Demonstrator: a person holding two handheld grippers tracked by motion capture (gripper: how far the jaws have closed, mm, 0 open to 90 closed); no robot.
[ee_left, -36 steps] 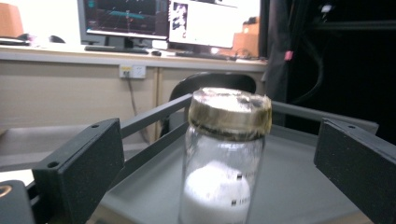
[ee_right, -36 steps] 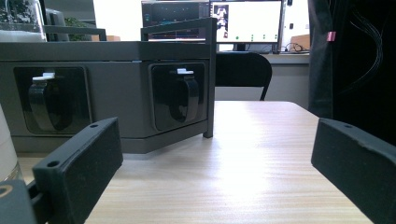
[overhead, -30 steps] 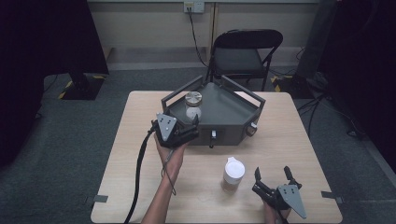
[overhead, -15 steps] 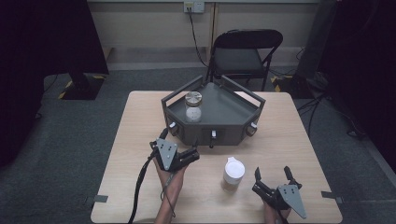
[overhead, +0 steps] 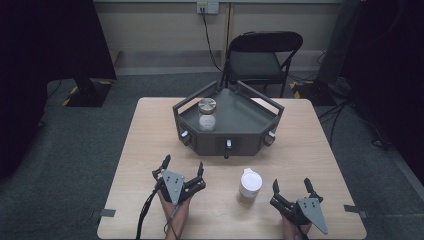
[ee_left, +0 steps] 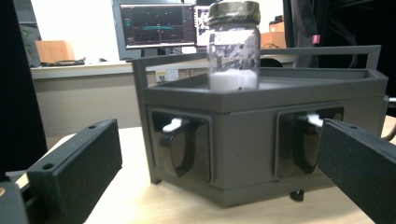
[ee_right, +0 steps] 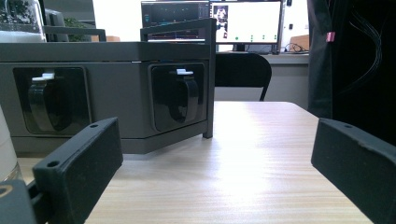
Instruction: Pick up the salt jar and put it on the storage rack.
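Note:
A dark grey six-sided box (overhead: 235,131) with rails along its top stands at the table's far middle. On its top left stands a glass jar (overhead: 206,114) with a metal lid and white powder inside. A second jar with a white lid (overhead: 249,187) stands on the table near the front. My left gripper (overhead: 183,163) is open and empty, left of that jar and well short of the box. My right gripper (overhead: 291,184) is open and empty, just right of the white-lidded jar. The left gripper view shows the glass jar (ee_left: 233,46) above the box front (ee_left: 243,140), beyond the spread jaws.
Black latch handles with white tips (ee_left: 180,140) sit in recesses on the box sides (ee_right: 184,95). A black folding chair (overhead: 262,60) stands behind the table (overhead: 145,145). Bare tabletop lies left and right of the box.
My left gripper has drawn back from the box's front left corner toward the table's near edge, staying open. The glass jar stays on the box. The right gripper has not moved.

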